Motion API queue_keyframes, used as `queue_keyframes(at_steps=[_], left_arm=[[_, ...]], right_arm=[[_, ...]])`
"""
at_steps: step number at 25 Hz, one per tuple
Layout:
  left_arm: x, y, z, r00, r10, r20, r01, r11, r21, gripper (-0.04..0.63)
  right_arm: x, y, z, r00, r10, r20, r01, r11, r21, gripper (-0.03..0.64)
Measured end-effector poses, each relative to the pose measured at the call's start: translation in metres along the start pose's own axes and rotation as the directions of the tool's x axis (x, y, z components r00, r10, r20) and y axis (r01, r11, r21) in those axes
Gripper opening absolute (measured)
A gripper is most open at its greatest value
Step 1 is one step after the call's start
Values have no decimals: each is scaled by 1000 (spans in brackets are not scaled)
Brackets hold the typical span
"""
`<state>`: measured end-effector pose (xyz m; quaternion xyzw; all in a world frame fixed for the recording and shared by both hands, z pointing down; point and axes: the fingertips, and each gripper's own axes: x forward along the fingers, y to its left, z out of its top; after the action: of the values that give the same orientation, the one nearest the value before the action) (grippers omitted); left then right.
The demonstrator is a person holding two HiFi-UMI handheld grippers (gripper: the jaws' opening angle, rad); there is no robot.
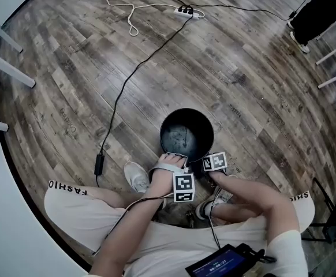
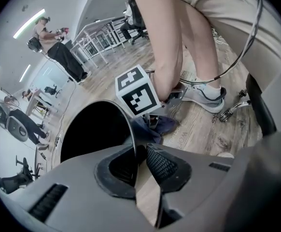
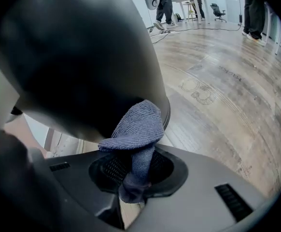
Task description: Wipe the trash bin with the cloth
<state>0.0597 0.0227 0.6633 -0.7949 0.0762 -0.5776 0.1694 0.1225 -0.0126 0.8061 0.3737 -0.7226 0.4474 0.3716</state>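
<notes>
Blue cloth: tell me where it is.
Right gripper view: the blue woven cloth is pinched in the right gripper, bunched against the outer wall of the black round trash bin.

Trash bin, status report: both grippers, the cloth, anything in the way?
Left gripper shut on trash bin rim. Right gripper shut on cloth, cloth at bin's outer wall. Black cable on floor beside bin, nothing blocking.
</notes>
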Motion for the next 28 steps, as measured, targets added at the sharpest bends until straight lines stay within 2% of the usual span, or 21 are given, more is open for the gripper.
queue_keyframes(at_steps=[6, 10, 12, 16, 19, 24, 28], left_arm=[[1, 4, 2, 1000, 2, 2, -2, 1000, -11, 72], [1, 5, 2, 1000, 10, 3, -10, 1000, -12, 74], [1, 5, 1, 1000, 10, -1, -10, 1000, -11, 74], [1, 5, 4, 1000, 16, 12, -15, 999, -32, 74], [-2, 2, 3, 999, -14, 48, 17, 997, -71, 76], [-8, 13, -10, 1000, 3, 26, -1, 999, -53, 146], [-11, 12, -17, 1000, 3, 11, -3, 999, -43, 158]], right_arm=[[36, -16, -11, 1000, 4, -11, -3, 999, 44, 83], [49, -23, -20, 1000, 16, 26, -19, 994, 112, 83], [49, -22, -21, 999, 25, 30, -28, 994, 110, 83], [26, -14, -16, 999, 32, 32, -35, 995, 89, 83], [2, 4, -20, 999, 49, 9, -50, 994, 96, 83], [-43, 35, -8, 996, 86, 30, -89, 993, 80, 83], [-80, 53, 10, 993, 93, 71, -99, 991, 87, 83]])
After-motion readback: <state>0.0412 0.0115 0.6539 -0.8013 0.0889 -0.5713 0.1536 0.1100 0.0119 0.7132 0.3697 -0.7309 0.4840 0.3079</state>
